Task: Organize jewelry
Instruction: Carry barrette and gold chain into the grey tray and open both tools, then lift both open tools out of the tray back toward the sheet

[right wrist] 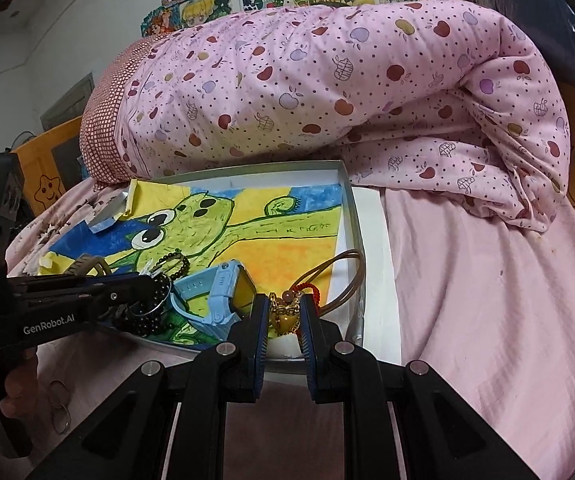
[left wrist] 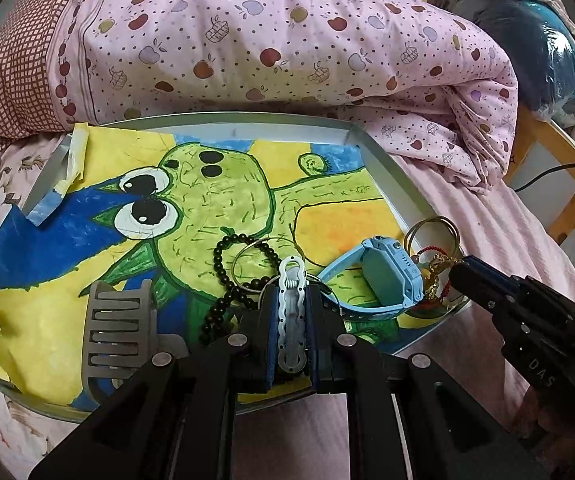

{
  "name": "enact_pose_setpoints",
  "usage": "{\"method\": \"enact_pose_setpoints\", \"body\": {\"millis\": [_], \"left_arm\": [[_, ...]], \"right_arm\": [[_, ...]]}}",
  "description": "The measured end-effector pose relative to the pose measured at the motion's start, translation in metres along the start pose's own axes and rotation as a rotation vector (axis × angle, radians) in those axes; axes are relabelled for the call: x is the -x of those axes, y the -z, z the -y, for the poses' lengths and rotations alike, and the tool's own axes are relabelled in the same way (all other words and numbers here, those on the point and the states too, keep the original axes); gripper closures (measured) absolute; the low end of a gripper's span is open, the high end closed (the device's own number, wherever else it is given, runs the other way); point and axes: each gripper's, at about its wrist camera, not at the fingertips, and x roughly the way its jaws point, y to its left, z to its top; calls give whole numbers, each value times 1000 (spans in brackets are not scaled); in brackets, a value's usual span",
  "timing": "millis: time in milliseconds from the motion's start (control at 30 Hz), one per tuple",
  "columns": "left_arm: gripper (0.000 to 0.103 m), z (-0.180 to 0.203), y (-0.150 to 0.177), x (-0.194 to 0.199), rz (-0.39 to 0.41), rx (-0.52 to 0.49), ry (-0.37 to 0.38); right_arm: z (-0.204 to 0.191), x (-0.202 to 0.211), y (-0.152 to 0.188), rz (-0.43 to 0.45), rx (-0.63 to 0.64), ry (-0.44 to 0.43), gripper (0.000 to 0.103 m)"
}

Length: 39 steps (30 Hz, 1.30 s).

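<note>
A shallow white tray (left wrist: 391, 164) lined with a frog drawing lies on the bed. My left gripper (left wrist: 292, 300) is shut on a pale blue-white hair clip (left wrist: 291, 316) over the tray's near edge. Beside it lie a dark bead bracelet (left wrist: 223, 280), a thin ring bangle (left wrist: 247, 256) and a blue smartwatch (left wrist: 391, 272). My right gripper (right wrist: 284, 312) is shut on a gold heart pendant (right wrist: 283, 318) with a gold chain and red cord (right wrist: 307, 290). Thin gold bangles (right wrist: 347, 280) rest at the tray's right edge. The right gripper also shows in the left wrist view (left wrist: 463, 276).
A grey hair claw (left wrist: 121, 324) lies in the tray at the left. A rolled pink apple-print quilt (left wrist: 267, 40) lies just behind the tray. Small metal rings (right wrist: 59, 400) lie on the pink sheet near my left hand. A wooden bed frame (left wrist: 567, 184) stands at the right.
</note>
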Motion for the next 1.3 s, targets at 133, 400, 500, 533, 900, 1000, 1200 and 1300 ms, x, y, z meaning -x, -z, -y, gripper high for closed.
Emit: {"method": "enact_pose_setpoints", "body": {"millis": [133, 400, 500, 533, 900, 1000, 1200, 1300], "left_arm": [[92, -1, -2, 0, -7, 13, 12], [53, -7, -5, 17, 37, 60, 47], [48, -5, -9, 24, 50, 56, 31], [46, -5, -10, 28, 58, 58, 29], [14, 0, -18, 88, 170, 31, -15], [2, -1, -13, 116, 252, 45, -34], [2, -4, -8, 157, 311, 22, -70], [2, -7, -2, 177, 339, 18, -78]], "right_arm": [[3, -1, 0, -13, -12, -4, 87], [5, 9, -6, 18, -19, 34, 72], [6, 18, -12, 46, -17, 63, 60], [7, 22, -13, 58, -19, 68, 54], [-22, 87, -33, 219, -4, 95, 16], [-35, 102, -33, 250, 15, 104, 11], [-54, 134, -25, 297, 15, 106, 0], [-63, 150, -18, 315, 12, 116, 0]]}}
